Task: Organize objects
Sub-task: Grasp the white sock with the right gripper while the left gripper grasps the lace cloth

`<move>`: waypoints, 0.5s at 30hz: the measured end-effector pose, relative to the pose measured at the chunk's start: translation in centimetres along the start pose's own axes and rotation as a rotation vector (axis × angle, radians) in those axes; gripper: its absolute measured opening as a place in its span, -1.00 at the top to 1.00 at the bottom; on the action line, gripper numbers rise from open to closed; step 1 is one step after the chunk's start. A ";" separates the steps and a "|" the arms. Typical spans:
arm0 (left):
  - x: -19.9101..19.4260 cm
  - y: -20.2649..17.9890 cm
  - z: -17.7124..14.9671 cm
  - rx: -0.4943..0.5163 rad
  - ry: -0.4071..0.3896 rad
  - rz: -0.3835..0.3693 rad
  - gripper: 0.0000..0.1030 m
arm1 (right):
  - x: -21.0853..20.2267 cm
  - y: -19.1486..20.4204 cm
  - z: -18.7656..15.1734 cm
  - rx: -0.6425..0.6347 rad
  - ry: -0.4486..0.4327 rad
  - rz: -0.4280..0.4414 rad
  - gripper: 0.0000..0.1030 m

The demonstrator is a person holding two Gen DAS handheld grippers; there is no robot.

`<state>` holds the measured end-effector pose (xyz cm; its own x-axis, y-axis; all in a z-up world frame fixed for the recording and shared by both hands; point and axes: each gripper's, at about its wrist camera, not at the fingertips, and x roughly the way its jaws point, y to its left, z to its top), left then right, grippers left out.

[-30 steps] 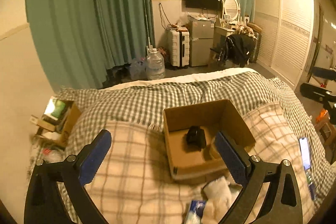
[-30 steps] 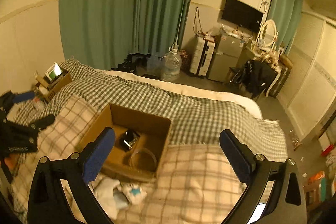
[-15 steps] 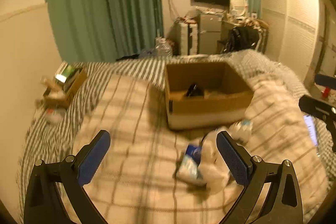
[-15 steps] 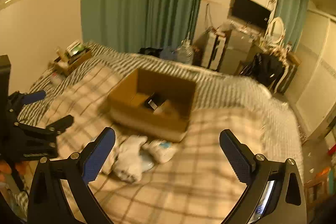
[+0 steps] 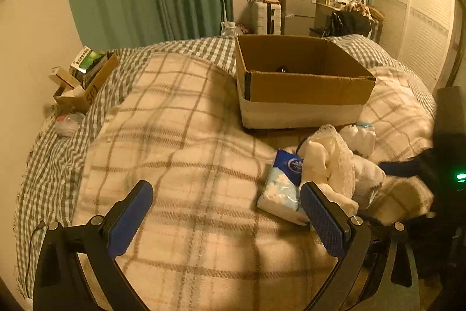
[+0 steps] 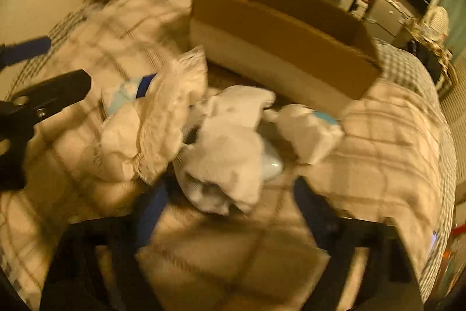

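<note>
Hovering low over the plaid blanket (image 5: 189,159), the left gripper (image 5: 225,219) has its jaws spread wide and holds nothing. In the left wrist view, the blue-and-white tissue pack (image 5: 281,187) lies on the blanket at about 1 o'clock from the gap, just beside the right-hand blue pad (image 5: 323,220), whose tip overlaps the pack's near corner; contact cannot be confirmed. A heap of white cloths (image 5: 335,165) lies against the pack's right side, at roughly 2 o'clock. The cardboard box (image 5: 303,91) stands upright and open-topped at 12 to 1 o'clock, beyond the heap, with a small dark object (image 5: 282,68) inside.

The right gripper (image 6: 230,212) is motion-blurred; its jaws stand apart and empty. In the right wrist view, a crumpled white cloth (image 6: 227,147) lies at 12 o'clock, its near edge between the fingertips. A second white cloth (image 6: 157,118) lies at 10 to 11 o'clock, a white packet (image 6: 308,127) at 1 o'clock, and the box (image 6: 279,40) beyond them.
</note>
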<state>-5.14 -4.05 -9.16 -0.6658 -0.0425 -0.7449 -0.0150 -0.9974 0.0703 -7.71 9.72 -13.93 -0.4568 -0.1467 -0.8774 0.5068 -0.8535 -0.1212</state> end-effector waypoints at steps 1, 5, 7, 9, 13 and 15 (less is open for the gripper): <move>-0.1 -0.1 0.1 0.001 0.003 -0.005 -1.00 | 0.4 0.0 0.1 -0.005 0.012 0.017 0.06; -0.8 -0.8 -0.1 0.020 -0.009 -0.020 -1.00 | -1.1 0.3 -0.5 -0.013 -0.050 -0.023 0.22; -1.2 -1.5 -0.1 0.032 -0.013 -0.031 -1.00 | -2.8 -0.2 -0.9 0.008 -0.093 -0.031 0.25; -1.7 -2.3 0.0 0.042 -0.018 -0.053 -1.00 | -4.7 -1.1 -1.3 0.045 -0.142 -0.024 0.27; -2.4 -4.2 0.3 0.069 -0.025 -0.101 -1.00 | -7.7 -3.0 -2.0 0.102 -0.209 -0.072 0.29; -2.2 -5.4 0.4 0.090 -0.020 -0.117 -0.98 | -8.5 -3.6 -1.9 0.119 -0.224 -0.099 0.29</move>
<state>-3.87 1.47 -7.63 -0.6702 0.0763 -0.7382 -0.1598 -0.9862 0.0431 -4.24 15.00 -6.93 -0.6571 -0.1552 -0.7377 0.3678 -0.9202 -0.1341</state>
